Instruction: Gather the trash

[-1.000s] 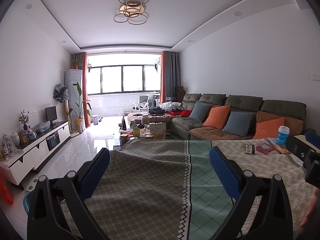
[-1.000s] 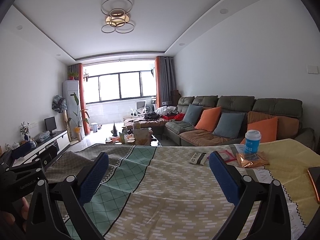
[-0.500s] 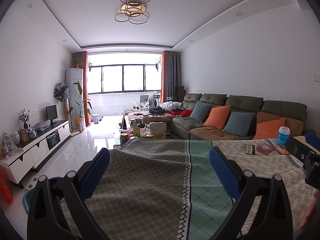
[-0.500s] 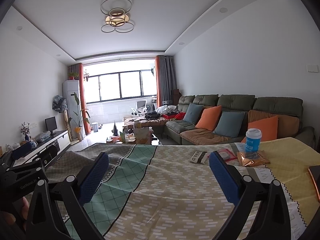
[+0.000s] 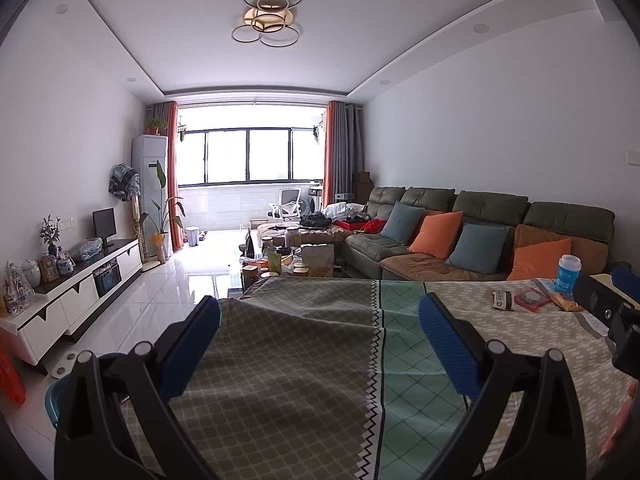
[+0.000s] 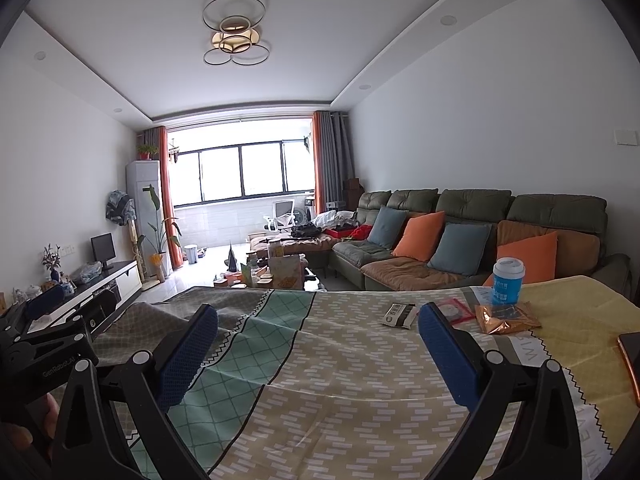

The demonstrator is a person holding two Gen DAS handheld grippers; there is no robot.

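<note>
Blue cup (image 6: 507, 281) upright, gold wrapper (image 6: 507, 319), red packet (image 6: 454, 310), white-black packet (image 6: 398, 315) lying flat.

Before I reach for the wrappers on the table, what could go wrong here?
1. The blue cup stands upright right behind the gold wrapper; a reaching right hand-held gripper could tip it.
2. The tablecloth is wrinkled and may bunch if fingers drag.
3. The flat red packet may be hard to pinch.
</note>
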